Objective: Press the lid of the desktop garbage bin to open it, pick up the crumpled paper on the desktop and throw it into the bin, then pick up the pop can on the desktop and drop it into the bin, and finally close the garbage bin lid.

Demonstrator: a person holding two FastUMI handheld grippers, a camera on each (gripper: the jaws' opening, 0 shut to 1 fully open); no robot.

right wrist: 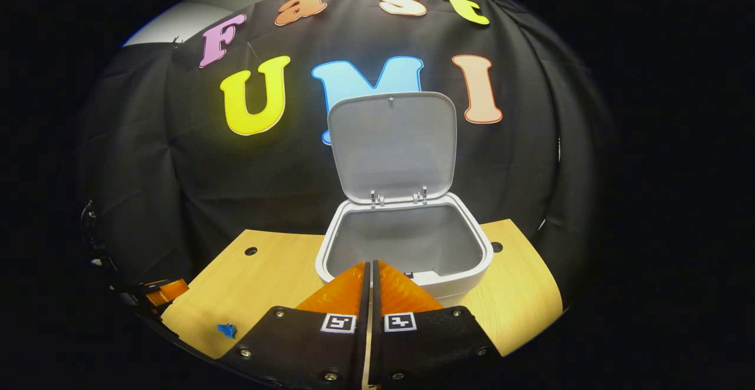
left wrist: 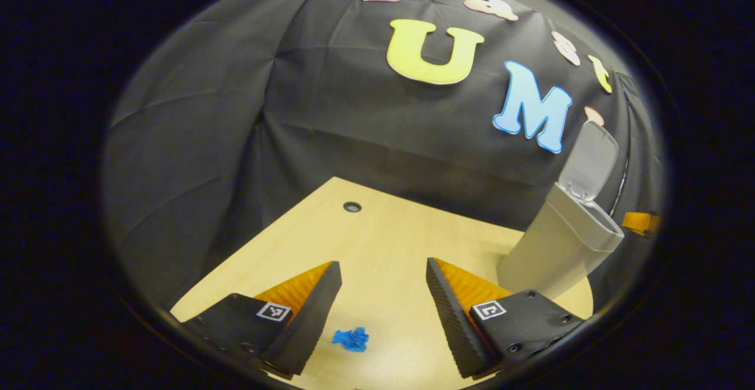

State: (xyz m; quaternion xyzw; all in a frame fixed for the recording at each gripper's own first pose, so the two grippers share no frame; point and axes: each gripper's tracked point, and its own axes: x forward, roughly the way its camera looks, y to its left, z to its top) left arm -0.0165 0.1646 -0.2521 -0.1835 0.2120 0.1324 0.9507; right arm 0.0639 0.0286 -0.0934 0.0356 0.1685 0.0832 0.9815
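Wooden desktop (left wrist: 389, 242): open bin (right wrist: 407, 248), blue paper (left wrist: 351, 338).

I can read no text, brand or number on anything here. The only signs are small square black-and-white coded tags, one on each finger of the left gripper (left wrist: 383, 272) and of the right gripper (right wrist: 370, 269), at 6 o'clock.

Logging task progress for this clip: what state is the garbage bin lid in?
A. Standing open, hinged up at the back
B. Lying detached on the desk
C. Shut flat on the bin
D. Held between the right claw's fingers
A: in the right gripper view the lid stands upright on its hinges behind the open mouth of the garbage bin, and the left gripper view also shows it raised.
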